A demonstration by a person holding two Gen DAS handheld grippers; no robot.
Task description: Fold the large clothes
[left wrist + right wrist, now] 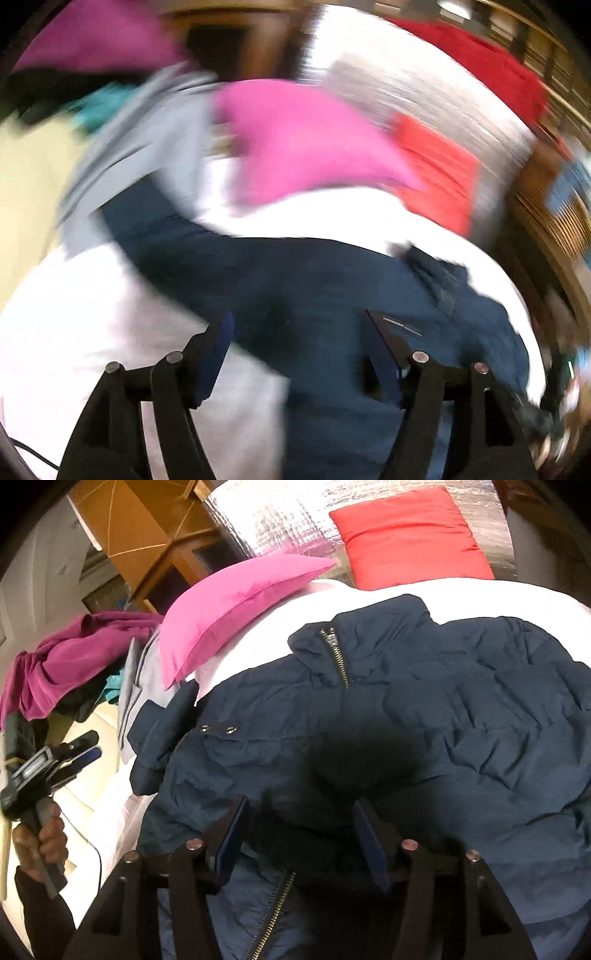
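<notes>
The navy quilted jacket [424,716] lies spread on a white sheet [369,594] that covers a bed, its collar towards the pillows and a brass-toothed zip [338,653] running down from the collar. Two metal snaps [217,730] sit on a flap at its left side, and a second stretch of zip [273,912] shows at the near hem. No brand, label or readable writing can be made out on the jacket or on anything around it.

The right claw [301,834] hangs just over the near part of the jacket with its blue-padded fingers spread and nothing pinched between them; a dark shadow falls on the fabric in the gap. The left claw [297,354], seen in its own heavily blurred view, is likewise spread, with the jacket's navy fabric lying below the gap and no pad pressing on it. From the right wrist view the left claw [83,757] is out at the left edge of the bed, apart from the jacket, its handle gripped by a person's hand [42,845] in a dark sleeve.

Beyond the collar a pink pillow [236,605] rests to the left and a red pillow [413,535] further back, against a silvery foil-like panel [273,520]. A grey garment [142,679] lies beside the pink pillow, and a heap of magenta cloth [74,657] sits further left, below a wooden cabinet [147,535].
</notes>
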